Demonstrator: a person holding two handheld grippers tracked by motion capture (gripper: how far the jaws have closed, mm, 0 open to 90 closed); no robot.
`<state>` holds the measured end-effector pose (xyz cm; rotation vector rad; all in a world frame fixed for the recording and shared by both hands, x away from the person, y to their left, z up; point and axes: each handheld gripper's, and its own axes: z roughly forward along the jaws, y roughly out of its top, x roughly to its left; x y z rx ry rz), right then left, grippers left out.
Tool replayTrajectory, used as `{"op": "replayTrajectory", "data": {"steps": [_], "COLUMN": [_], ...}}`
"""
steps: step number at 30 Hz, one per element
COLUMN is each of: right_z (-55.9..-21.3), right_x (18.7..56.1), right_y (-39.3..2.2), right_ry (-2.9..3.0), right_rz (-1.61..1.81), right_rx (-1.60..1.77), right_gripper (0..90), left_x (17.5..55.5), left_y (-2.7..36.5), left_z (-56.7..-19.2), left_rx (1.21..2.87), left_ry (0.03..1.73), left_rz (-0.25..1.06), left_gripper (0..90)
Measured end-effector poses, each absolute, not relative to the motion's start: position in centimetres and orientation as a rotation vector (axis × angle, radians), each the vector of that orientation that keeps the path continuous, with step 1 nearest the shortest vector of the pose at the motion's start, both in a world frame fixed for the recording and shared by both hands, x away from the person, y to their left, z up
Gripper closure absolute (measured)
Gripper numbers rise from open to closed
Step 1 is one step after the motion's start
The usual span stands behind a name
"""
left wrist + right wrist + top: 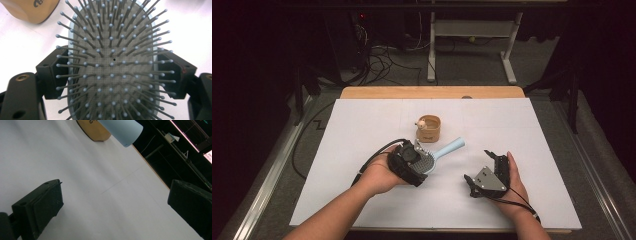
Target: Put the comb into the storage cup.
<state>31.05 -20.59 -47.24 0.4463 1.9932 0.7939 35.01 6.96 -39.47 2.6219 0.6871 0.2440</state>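
A pale blue hairbrush (pixel 447 149) lies slanted at the middle of the white sheet, its handle pointing up and right. My left gripper (pixel 421 160) is shut on the brush head. In the left gripper view both black pads press the sides of the bristled head (pixel 112 60), bristles facing the camera. My right gripper (pixel 477 166) stands open to the right of the brush, low over the sheet, with nothing between its fingers. In the right gripper view (pixel 117 195) the end of the brush handle (pixel 122 130) shows at the top.
A tan wooden cup (pixel 428 130) with a small pale figure at its rim stands just behind the brush head. The white sheet (pixel 362 125) covers the wooden table. Cables and a desk frame (pixel 472 35) lie on the floor beyond.
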Motion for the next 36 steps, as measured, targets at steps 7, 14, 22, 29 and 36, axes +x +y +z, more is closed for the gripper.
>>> {"op": "replayTrajectory", "data": {"steps": [7,14,22,29,36], "right_z": [-47.4,-47.4,-47.5,-47.5,-47.5], "right_x": [30.7,30.5,30.3,30.1,29.9], "right_y": [-20.1,-19.6,-19.2,-18.9,-18.5], "right_ry": [2.002,1.996,1.986,1.971,1.943], "right_rz": [0.743,0.694,0.664,0.636,0.616], "right_rx": [0.386,0.326,0.289,0.258,0.204], "right_gripper": [0.5,0.6,1.5,3.7,5.9], "left_x": [34.8,34.6,34.5,34.3,34.2], "left_y": [6.5,6.1,5.5,5.0,4.6], "left_z": [-39.2,-39.3,-39.3,-39.6,-39.7], "left_rx": [2.629,2.643,2.652,2.67,2.67], "left_ry": [0.67,0.646,0.629,0.623,0.615], "left_rz": [0.24,0.229,0.223,0.228,0.223], "left_gripper": [20.3,20.3,20.3,20.3,20.3]}}
